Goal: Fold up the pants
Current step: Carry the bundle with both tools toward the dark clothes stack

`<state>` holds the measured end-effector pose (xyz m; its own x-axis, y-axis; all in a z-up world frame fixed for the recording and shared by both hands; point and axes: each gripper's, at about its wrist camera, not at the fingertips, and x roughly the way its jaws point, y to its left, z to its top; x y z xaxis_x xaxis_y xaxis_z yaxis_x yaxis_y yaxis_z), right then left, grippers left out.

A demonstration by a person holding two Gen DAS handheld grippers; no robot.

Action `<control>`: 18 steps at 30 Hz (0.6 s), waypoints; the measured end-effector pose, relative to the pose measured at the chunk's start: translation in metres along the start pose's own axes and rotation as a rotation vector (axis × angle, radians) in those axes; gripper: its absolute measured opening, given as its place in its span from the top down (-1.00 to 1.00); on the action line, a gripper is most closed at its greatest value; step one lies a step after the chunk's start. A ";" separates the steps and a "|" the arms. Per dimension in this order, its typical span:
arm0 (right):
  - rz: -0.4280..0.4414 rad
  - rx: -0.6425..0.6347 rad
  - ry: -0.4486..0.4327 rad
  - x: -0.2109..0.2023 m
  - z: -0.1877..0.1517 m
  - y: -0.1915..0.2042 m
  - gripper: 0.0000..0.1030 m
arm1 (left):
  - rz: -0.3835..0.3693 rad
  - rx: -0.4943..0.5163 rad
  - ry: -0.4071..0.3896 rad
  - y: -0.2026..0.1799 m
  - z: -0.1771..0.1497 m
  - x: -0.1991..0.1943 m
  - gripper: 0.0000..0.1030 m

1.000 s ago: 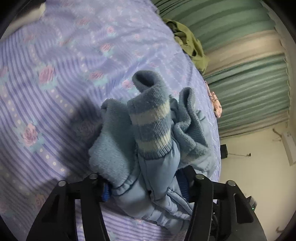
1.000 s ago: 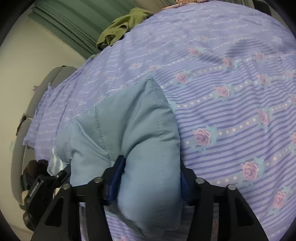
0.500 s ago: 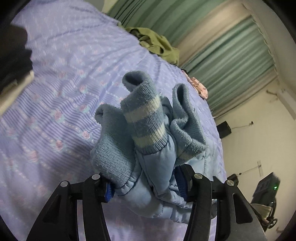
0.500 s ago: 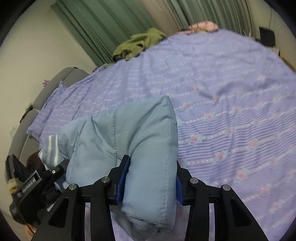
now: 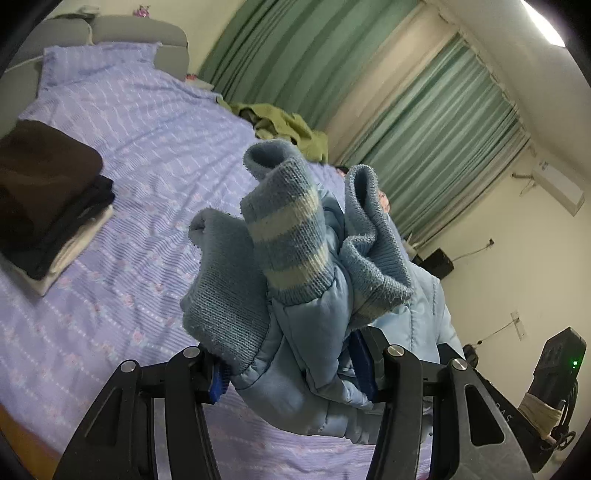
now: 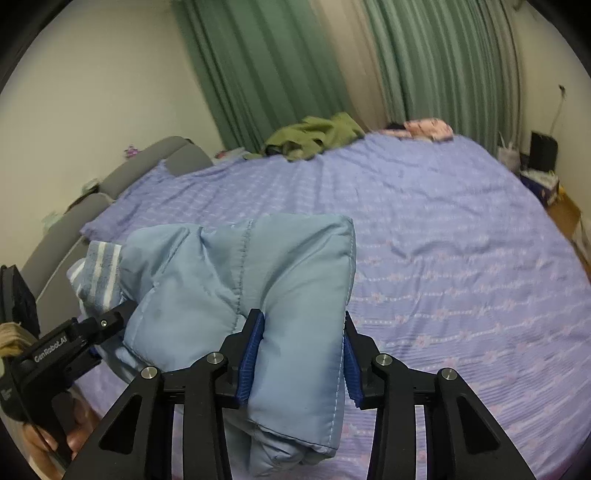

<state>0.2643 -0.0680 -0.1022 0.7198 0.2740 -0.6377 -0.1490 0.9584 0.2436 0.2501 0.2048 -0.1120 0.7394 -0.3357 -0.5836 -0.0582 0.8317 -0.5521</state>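
Starting at your left, the stack of folded dark clothes (image 5: 44, 206) sits on the bed (image 5: 155, 155) near its left edge, with the grey headboard (image 5: 140, 33) behind it. Past the stack, the purple sheet lies bare across the middle, so that stretch is free for moving. An olive garment (image 5: 284, 125) is bunched at the far edge by the green curtains (image 5: 436, 133), and in the right wrist view a pink item (image 6: 428, 127) lies further along that edge.

Your left hand-held gripper (image 5: 291, 373) is clamped on the light blue padded pants (image 5: 317, 332) at the knitted striped cuffs (image 5: 288, 243), which stand up above the pads. Your right hand-held gripper (image 6: 301, 358) is clamped on a folded padded part of the same pants; its jaws have just been closing, with the fabric squeezed between them. The pants hang in the air between both grippers, clear of the sheet.

A second ago the bed filled both views from close above; now the curtains, walls and the bed's far edge show, and the folded stack has come into sight.
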 end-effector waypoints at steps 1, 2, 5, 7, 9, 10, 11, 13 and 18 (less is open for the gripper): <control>0.008 -0.006 -0.014 -0.009 0.001 0.002 0.23 | 0.000 0.000 -0.013 -0.004 -0.001 -0.012 -0.02; 0.019 -0.010 -0.028 -0.020 0.003 0.005 0.23 | 0.004 0.006 -0.029 -0.010 -0.002 -0.028 -0.02; 0.054 -0.019 -0.065 -0.048 0.007 0.014 0.24 | 0.010 0.002 -0.059 -0.017 0.000 -0.058 -0.02; 0.069 -0.036 -0.095 -0.065 0.010 0.024 0.24 | 0.003 -0.004 -0.081 -0.019 0.003 -0.079 -0.02; 0.089 -0.058 -0.122 -0.082 0.012 0.035 0.24 | 0.001 -0.005 -0.099 -0.019 0.006 -0.094 -0.02; 0.094 -0.065 -0.131 -0.087 0.013 0.039 0.24 | 0.003 -0.006 -0.111 -0.020 0.007 -0.101 -0.02; 0.102 -0.072 -0.139 -0.093 0.014 0.045 0.24 | 0.004 -0.007 -0.126 -0.019 0.009 -0.109 -0.02; 0.116 -0.085 -0.145 -0.100 0.018 0.057 0.24 | -0.001 -0.016 -0.147 -0.014 0.013 -0.121 -0.02; 0.125 -0.131 -0.176 -0.109 0.025 0.093 0.24 | -0.018 -0.023 -0.179 0.010 0.031 -0.143 -0.02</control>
<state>0.1889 -0.0107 0.0082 0.7954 0.3841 -0.4688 -0.3226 0.9232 0.2089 0.1645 0.2745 -0.0158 0.8477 -0.2647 -0.4597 -0.0579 0.8153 -0.5762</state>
